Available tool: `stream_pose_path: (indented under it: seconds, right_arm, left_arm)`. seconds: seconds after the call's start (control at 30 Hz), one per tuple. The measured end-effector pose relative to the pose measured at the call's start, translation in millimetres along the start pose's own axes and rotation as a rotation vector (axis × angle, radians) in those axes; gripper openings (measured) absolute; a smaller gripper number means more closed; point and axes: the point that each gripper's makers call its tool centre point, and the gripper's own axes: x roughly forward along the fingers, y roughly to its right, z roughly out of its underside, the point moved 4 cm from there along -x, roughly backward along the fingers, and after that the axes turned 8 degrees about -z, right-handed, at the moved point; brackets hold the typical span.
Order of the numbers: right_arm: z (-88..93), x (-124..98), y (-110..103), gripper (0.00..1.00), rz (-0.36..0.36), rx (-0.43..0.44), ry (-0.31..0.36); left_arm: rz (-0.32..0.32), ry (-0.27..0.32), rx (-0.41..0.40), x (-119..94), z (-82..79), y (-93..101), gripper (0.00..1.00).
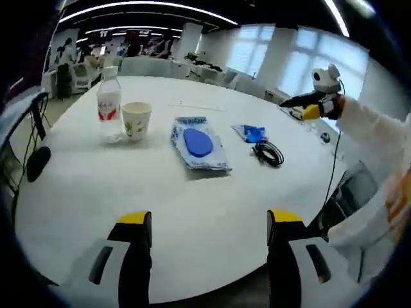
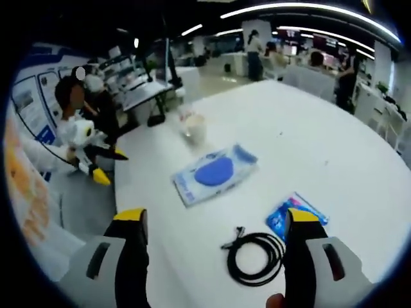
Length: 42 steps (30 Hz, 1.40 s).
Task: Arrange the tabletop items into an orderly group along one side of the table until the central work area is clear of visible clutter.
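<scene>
Yellow-tipped fingers [image 2: 215,221] of the right gripper [image 2: 215,269] stand spread and empty over the near edge of the white surface [image 2: 334,147], the coiled black cable [image 2: 255,256] lying between them. The left gripper [image 1: 209,256] also hangs spread and empty. Best to lower squarely, pinch one side of the coil low, then carry it toward the far-left bottle [image 1: 109,102] and paper cup [image 1: 136,120], past the blue wipes pack [image 2: 215,172] and small blue packet [image 2: 297,215].
</scene>
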Motion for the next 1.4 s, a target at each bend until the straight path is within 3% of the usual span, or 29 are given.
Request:
stream_pose_path:
  seconds: [0.07,0.1,0.17,0.37,0.47,0.7,0.87,1.07,1.27,1.4]
  right_arm:
    - [-8.7,2,5,0.86,-0.003,-0.018,-0.003]
    - [-12.2,3,7,0.86,-0.005,-0.027,-0.004]
    - [-18.1,7,13,0.82,-0.013,-0.056,-0.023]
    - [-28.4,22,33,0.73,-0.043,-0.131,-0.076]
    - [-31.2,31,43,0.69,-0.057,-0.131,-0.086]
    - [-32.9,72,74,0.58,-0.072,-0.121,-0.128]
    - [-32.8,106,93,0.5,-0.074,-0.092,-0.14]
    - [-42.0,142,102,0.46,-0.101,-0.113,-0.137]
    - [-29.4,175,114,0.43,-0.11,-0.136,-0.249]
    - [-32.1,190,121,0.43,-0.107,-0.132,-0.244]
  left_arm:
    - [0.046,0.029,-0.067,11,-11.8,8.6,0.69]
    - [0.073,0.044,-0.145,17,-20.1,16.1,0.69]
    - [0.092,-0.002,-0.232,27,-24.7,22.8,0.67]
    - [0.076,0.046,-0.432,54,-43.1,25.1,0.63]
    - [0.063,0.02,-0.538,65,-38.8,24.5,0.6]
    - [0.028,-0.028,-0.601,88,-28.8,21.3,0.48]
    - [0.001,0.011,-0.72,98,-37.9,16.5,0.45]
    - [-0.017,-0.009,-0.731,117,-45.2,23.9,0.45]
    - [-0.065,-0.02,-0.786,128,-37.7,19.7,0.43]
    - [-0.074,-0.028,-0.804,134,-34.7,17.1,0.43]
